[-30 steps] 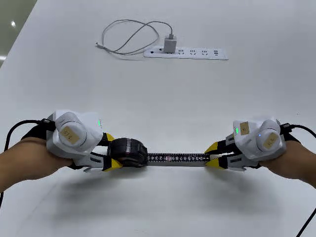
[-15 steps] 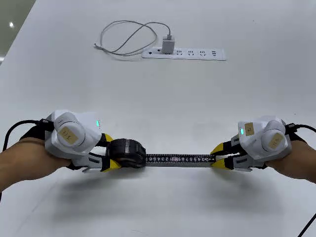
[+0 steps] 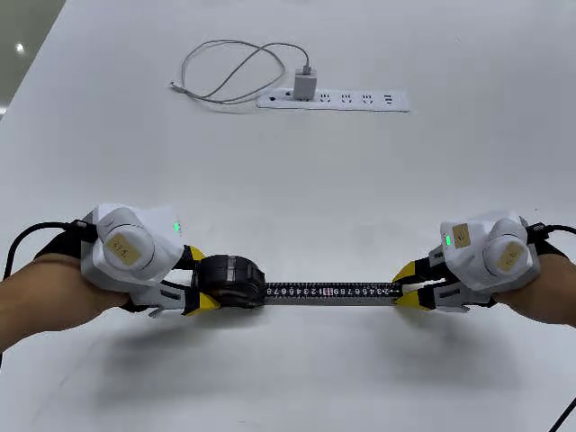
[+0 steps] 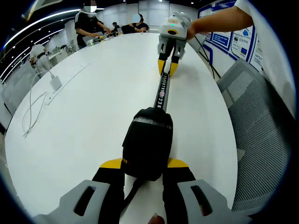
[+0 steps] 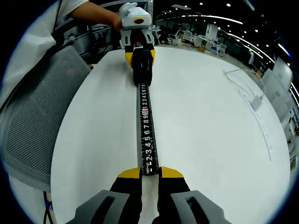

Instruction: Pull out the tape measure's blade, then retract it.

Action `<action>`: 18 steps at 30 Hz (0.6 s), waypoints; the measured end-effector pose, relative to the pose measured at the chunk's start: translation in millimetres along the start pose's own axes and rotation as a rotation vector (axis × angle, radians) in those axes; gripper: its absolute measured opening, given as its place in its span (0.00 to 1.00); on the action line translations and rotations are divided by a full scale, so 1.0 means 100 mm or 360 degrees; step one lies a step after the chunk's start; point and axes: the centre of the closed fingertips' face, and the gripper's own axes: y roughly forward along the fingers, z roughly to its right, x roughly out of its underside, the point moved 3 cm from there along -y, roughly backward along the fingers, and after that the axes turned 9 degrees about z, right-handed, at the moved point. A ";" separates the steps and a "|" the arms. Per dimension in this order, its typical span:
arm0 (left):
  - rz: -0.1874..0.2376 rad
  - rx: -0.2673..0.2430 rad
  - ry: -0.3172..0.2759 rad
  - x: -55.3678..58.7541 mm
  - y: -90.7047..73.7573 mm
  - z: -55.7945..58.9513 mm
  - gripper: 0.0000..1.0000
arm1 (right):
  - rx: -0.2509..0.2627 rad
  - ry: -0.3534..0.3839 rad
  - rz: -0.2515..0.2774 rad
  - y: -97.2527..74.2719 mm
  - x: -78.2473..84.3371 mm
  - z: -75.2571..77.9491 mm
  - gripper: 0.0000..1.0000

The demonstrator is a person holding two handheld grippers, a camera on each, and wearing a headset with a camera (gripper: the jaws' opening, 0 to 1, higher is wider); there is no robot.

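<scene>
A black tape measure case (image 3: 230, 280) rests on the white table, and my left gripper (image 3: 200, 279) is shut on it; it sits between the yellow-tipped jaws in the left gripper view (image 4: 147, 142). Its dark numbered blade (image 3: 331, 291) runs straight to the right, just above the tabletop. My right gripper (image 3: 407, 285) is shut on the blade's end. In the right gripper view the blade (image 5: 145, 128) stretches away from my right gripper (image 5: 149, 173) to the case (image 5: 141, 66). The left gripper view shows the blade (image 4: 162, 88) reaching the right gripper (image 4: 167, 66).
A white power strip (image 3: 331, 98) with a plugged charger (image 3: 305, 85) and a looped grey cable (image 3: 225, 72) lies at the far side of the table. A mesh chair (image 5: 35, 116) stands beside the table's near edge. People sit at the table's far end (image 4: 93, 23).
My right gripper has moved to the right with the blade's end, so more of the blade is drawn out of the case. The left gripper and the case have stayed put.
</scene>
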 end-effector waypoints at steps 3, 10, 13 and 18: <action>0.0001 0.0000 0.0000 0.00 0.00 0.00 0.26 | 0.0000 0.0000 -0.0008 -0.02 0.02 0.00 0.08; 0.0001 0.0000 0.0001 0.00 0.00 0.00 0.26 | 0.0004 0.0003 -0.0029 -0.06 0.05 -0.01 0.08; 0.0000 0.0000 0.0001 0.00 0.00 0.00 0.26 | 0.0005 0.0007 -0.0033 -0.08 0.07 0.00 0.08; -0.0001 0.0000 0.0001 0.01 0.00 -0.01 0.26 | 0.0010 0.0010 -0.0044 -0.12 0.11 0.00 0.08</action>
